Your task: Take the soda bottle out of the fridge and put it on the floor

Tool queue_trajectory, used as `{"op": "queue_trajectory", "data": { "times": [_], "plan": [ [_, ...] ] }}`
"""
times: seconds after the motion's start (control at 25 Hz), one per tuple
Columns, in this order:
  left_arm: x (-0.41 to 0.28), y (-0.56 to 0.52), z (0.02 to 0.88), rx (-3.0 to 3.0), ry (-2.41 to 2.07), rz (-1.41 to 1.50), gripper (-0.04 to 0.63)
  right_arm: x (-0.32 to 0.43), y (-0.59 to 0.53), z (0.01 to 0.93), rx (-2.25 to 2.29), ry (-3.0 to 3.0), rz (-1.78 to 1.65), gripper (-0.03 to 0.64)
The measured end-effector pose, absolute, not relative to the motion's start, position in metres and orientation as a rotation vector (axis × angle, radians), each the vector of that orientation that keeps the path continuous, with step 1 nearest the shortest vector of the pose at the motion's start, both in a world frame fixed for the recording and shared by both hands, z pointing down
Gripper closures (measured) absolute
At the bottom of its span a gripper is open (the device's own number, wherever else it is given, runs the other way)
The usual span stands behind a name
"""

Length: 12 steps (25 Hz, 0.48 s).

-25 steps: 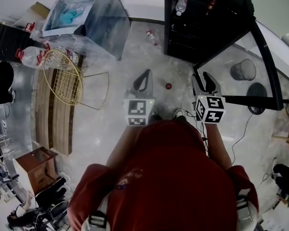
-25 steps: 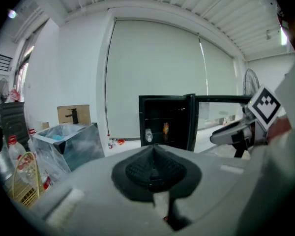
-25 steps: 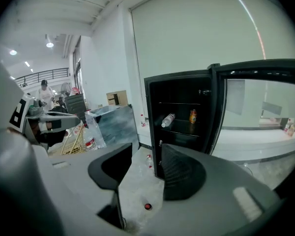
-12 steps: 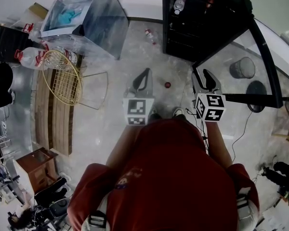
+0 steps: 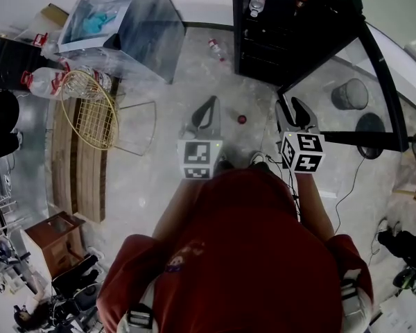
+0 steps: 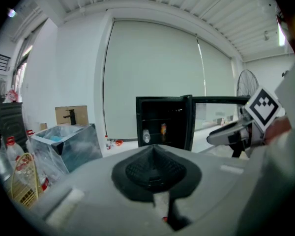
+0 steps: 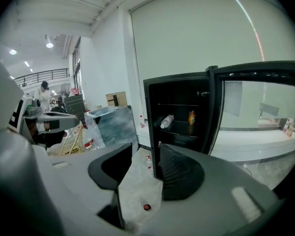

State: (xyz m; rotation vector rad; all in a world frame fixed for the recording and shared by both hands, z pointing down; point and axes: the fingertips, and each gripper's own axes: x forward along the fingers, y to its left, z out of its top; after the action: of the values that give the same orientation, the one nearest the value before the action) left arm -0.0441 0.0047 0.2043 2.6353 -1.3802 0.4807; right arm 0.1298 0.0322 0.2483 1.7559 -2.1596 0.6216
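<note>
The black fridge [image 5: 277, 30] stands with its glass door [image 5: 374, 61] swung open to the right. On a shelf lies a clear bottle [image 7: 167, 121] with a white label, also seen from above [image 5: 257, 4]. A small orange soda container [image 7: 191, 117] stands beside it. My left gripper [image 5: 206, 116] hangs over the floor short of the fridge, its pads [image 6: 155, 168] pressed together on nothing. My right gripper [image 5: 296, 116] is level with it near the door's edge. Its jaws are open and empty, framing the floor and fridge [image 7: 145, 168].
A small bottle [image 5: 216, 49] and a red cap [image 5: 242, 119] lie on the floor before the fridge. A glass tank [image 5: 125, 26], a yellow wire basket [image 5: 90, 109] and large water bottles [image 5: 45, 82] stand left. A mesh bin [image 5: 350, 97] sits behind the door.
</note>
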Motion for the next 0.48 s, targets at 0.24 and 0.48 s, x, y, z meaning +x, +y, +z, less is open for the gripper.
{"op": "queue_trajectory", "data": {
  "times": [0.24,0.48],
  "plan": [
    [-0.0420,0.0081,0.2024,2.636,-1.377,0.481,0.595,0.1282,0.0348,0.2484,1.735,-2.167,0.585,0.448],
    [-0.0371,0.0133,0.2021,2.647,-1.366,0.483,0.595,0.1225,0.0391,0.2460,1.705,-2.197,0.541,0.476]
  ]
}}
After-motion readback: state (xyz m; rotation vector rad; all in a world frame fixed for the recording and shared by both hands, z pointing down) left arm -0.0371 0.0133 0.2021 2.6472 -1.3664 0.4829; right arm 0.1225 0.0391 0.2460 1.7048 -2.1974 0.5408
